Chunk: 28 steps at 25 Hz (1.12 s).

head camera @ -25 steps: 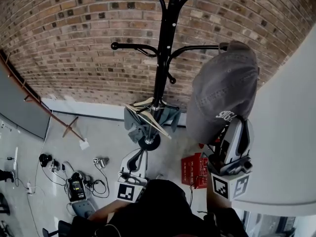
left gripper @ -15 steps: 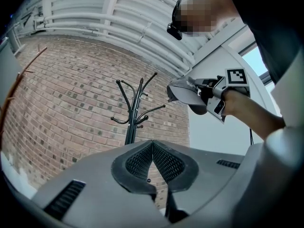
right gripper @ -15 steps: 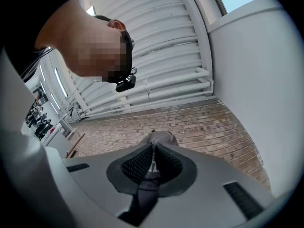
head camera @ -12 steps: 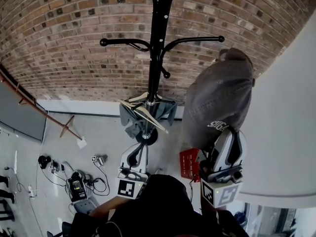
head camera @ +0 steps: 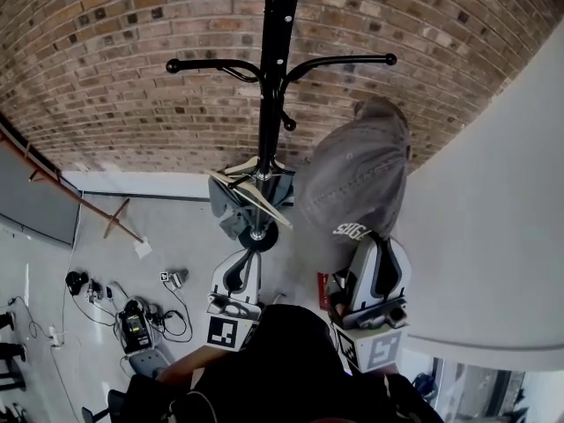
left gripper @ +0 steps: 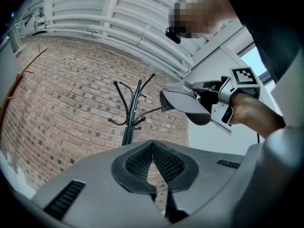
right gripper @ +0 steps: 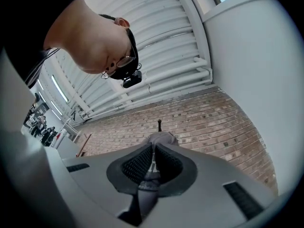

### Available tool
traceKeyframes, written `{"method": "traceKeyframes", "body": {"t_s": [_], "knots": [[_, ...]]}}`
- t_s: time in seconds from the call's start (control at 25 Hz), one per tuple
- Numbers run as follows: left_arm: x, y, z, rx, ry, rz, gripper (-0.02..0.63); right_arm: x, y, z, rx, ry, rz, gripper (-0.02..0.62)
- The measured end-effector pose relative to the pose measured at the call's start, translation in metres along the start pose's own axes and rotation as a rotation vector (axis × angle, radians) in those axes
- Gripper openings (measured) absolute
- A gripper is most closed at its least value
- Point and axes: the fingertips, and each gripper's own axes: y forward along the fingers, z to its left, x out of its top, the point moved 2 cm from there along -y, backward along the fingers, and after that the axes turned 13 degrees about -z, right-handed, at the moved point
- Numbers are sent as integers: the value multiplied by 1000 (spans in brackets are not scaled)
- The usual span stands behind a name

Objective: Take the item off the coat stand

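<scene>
Low and just left of the coat stand (head camera: 269, 77), the left hand-held gripper (head camera: 242, 267) waits with its jaws closed together on nothing, probably kept aside because one gripper is enough for this job. To the right of the stand and below its right hook, the grey cap (head camera: 357, 174) seems free of the hook, because the right hand-held gripper (head camera: 374, 254) pinches its brim from under with narrow jaws and carries its weight. White stitched letters sit on the cap near that grip, but they are upside down and I cannot read them surely.
</scene>
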Motion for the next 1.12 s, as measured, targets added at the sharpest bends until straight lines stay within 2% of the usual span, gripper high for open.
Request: {"method": "traceKeyframes", "body": {"t_s": [0.12, 0.28, 0.52, 0.64, 0.76, 0.96, 1.12], "knots": [[3, 0, -2, 11, 11, -15, 15, -6, -7, -1, -5, 19, 12, 34], [-6, -11, -4, -6, 59, 48, 15, -16, -16, -3, -17, 50, 34, 34], [-2, -11, -6, 19, 85, 19, 15, -28, -32, -4, -22, 68, 78, 34], [2, -5, -11, 31, 60, -3, 15, -32, -39, -7, -24, 67, 90, 34], [-6, -8, -16, 9, 82, 27, 15, -37, -48, -9, -25, 57, 100, 34], [-8, 3, -28, -11, 92, 20, 15, -48, -60, -18, -46, 61, 134, 34], [-14, 10, -40, -20, 99, 15, 16, -54, -67, -26, -33, 61, 145, 34]]}}
